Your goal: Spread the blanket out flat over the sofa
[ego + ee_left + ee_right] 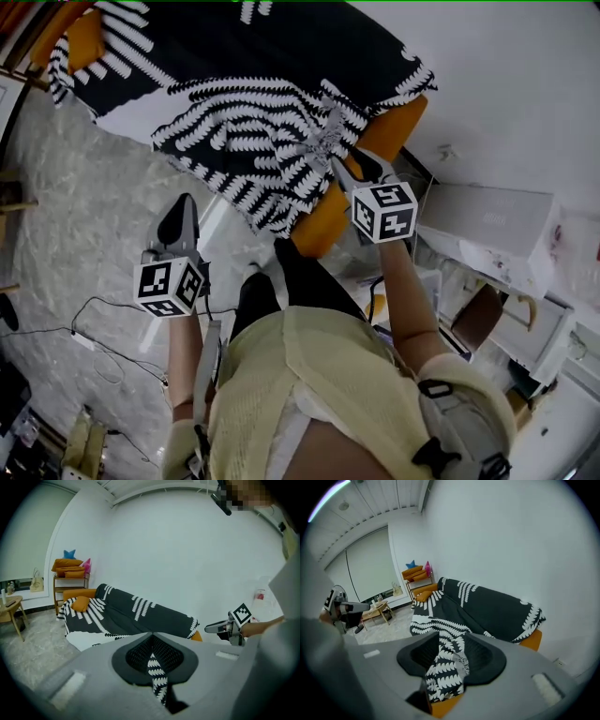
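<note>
The right gripper [337, 159] is pinching the bunched blanket [281, 75], which is covering most of the sofa [394, 131]. The left gripper [182, 204] is hovering with its jaws nearly together, and what is between them is unclear.

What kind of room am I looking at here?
Probably a living room: an orange sofa draped with a black-and-white patterned blanket, a small wooden side table, and a wooden shelf stacked with orange cushions.
</note>
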`<move>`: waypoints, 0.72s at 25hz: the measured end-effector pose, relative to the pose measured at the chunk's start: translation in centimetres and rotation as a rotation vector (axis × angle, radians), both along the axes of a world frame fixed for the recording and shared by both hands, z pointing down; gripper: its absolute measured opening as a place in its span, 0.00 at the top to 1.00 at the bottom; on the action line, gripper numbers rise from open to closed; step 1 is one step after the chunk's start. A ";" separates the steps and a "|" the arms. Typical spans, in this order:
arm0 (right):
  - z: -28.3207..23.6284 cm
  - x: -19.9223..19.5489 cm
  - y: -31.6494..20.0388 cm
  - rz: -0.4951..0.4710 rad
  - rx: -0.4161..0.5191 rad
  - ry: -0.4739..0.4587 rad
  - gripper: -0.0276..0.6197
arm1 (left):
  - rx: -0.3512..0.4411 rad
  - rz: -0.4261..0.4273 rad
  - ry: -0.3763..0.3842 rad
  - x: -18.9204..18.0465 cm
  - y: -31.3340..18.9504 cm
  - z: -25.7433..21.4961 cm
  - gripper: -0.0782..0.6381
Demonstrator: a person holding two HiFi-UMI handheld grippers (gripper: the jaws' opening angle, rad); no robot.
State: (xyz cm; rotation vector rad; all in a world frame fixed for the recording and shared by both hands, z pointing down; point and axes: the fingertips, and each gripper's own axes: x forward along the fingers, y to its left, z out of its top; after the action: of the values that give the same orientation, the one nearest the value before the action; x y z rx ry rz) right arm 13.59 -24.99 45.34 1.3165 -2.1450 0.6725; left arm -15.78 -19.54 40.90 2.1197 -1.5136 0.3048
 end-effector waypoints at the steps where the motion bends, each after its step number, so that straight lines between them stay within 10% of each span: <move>1: 0.7 0.4 -0.7 0.002 -0.012 0.000 0.71 | -0.009 0.001 -0.003 0.4 -0.7 0.4 0.89; 18: 13.9 7.3 -10.7 0.040 -0.128 0.084 0.69 | -0.126 0.082 -0.042 8.2 -9.8 9.1 0.89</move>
State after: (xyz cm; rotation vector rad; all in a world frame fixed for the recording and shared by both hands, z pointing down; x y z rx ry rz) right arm 20.86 -35.71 59.23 1.2989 -1.9803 0.7438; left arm -7.60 -29.30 50.02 2.0901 -1.3949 0.4647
